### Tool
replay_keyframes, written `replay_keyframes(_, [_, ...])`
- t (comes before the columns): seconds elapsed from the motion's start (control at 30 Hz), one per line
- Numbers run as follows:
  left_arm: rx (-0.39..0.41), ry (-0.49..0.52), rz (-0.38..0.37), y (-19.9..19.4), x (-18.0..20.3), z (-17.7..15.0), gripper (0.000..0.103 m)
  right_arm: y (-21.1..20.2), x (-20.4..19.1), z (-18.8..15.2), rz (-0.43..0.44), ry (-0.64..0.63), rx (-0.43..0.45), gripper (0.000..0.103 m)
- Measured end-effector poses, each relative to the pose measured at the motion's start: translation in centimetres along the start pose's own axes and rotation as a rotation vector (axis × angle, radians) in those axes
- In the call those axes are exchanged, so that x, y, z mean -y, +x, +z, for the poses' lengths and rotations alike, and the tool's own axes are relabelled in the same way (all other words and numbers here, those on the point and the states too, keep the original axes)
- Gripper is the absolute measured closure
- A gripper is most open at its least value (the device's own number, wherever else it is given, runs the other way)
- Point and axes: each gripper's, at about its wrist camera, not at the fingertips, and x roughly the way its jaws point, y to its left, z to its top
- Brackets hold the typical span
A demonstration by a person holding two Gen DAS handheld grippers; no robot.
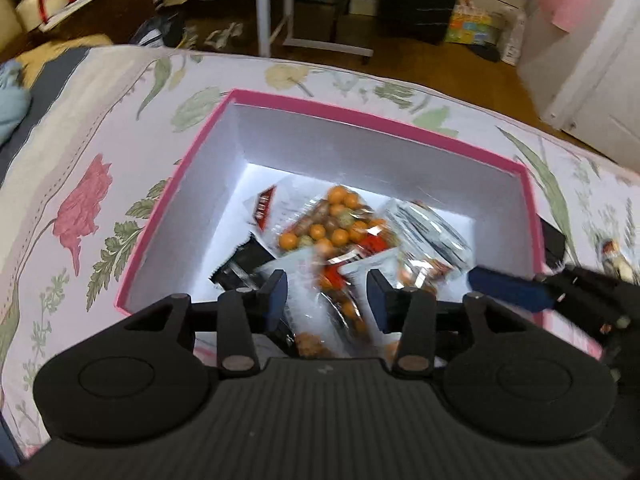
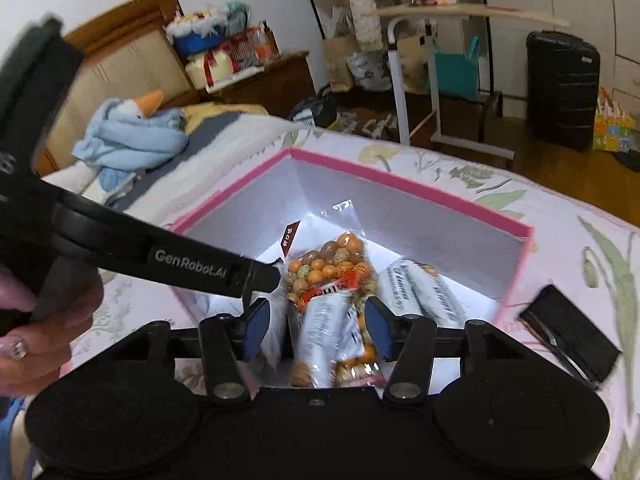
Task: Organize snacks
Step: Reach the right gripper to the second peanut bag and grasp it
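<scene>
A pink-rimmed box (image 1: 360,114) (image 2: 400,184) with white walls lies open on the bed. Inside are a clear bag of orange coated nuts (image 1: 332,224) (image 2: 332,260), white printed packets (image 1: 432,232) (image 2: 420,292) and a dark packet (image 1: 244,260). My left gripper (image 1: 328,300) hangs open over the box's near side; a blurred red-and-orange packet (image 1: 336,280) lies between its pads, which do not press it. My right gripper (image 2: 316,324) is open too, with a white wrapper (image 2: 328,328) loose between its pads. Each gripper shows at the edge of the other's view.
The box rests on a floral bedspread (image 1: 80,160). A black packet (image 2: 568,340) lies on the spread right of the box. A hand (image 2: 44,340) holds the left gripper. A blue plush goose (image 2: 132,132) sits at the bedhead. A white side table (image 2: 416,80) and black suitcase (image 2: 560,80) stand on the floor beyond.
</scene>
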Motion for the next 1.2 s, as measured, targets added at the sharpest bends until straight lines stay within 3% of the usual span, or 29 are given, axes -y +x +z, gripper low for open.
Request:
replay_keyframes(0.2, [0.046, 0.060, -0.087, -3.6, 2.1, -2.6, 0.060, -8.1, 0.6, -3.0, -0.009, -0.003, 0.052, 0.041])
replay_keyframes(0.37, [0.101, 0.144, -0.160, -7.1, 6.0, -5.7, 0.056, -15.0, 1.0, -7.6, -0.125, -0.037, 0.112, 0.039])
replay_keyframes(0.53, [0.150, 0.233, -0.240, -9.6, 10.9, -8.6, 0.051, -19.6, 3.4, -11.5, -0.189, 0.027, 0.168, 0.036])
replay_keyframes(0.93, [0.144, 0.285, -0.408, -7.3, 19.4, -12.8, 0.046, -24.2, 11.0, -19.0, -0.370, 0.200, 0.195, 0.032])
replay_keyframes(1.1, [0.127, 0.277, -0.469, -5.5, 22.2, -13.0, 0.044, -24.7, 13.0, -21.7, -0.478, 0.209, 0.169, 0.032])
replay_keyframes(1.2, [0.095, 0.320, -0.477, -4.9, 24.5, -13.3, 0.044, -24.8, 13.8, -23.0, -0.559, 0.142, 0.159, 0.030])
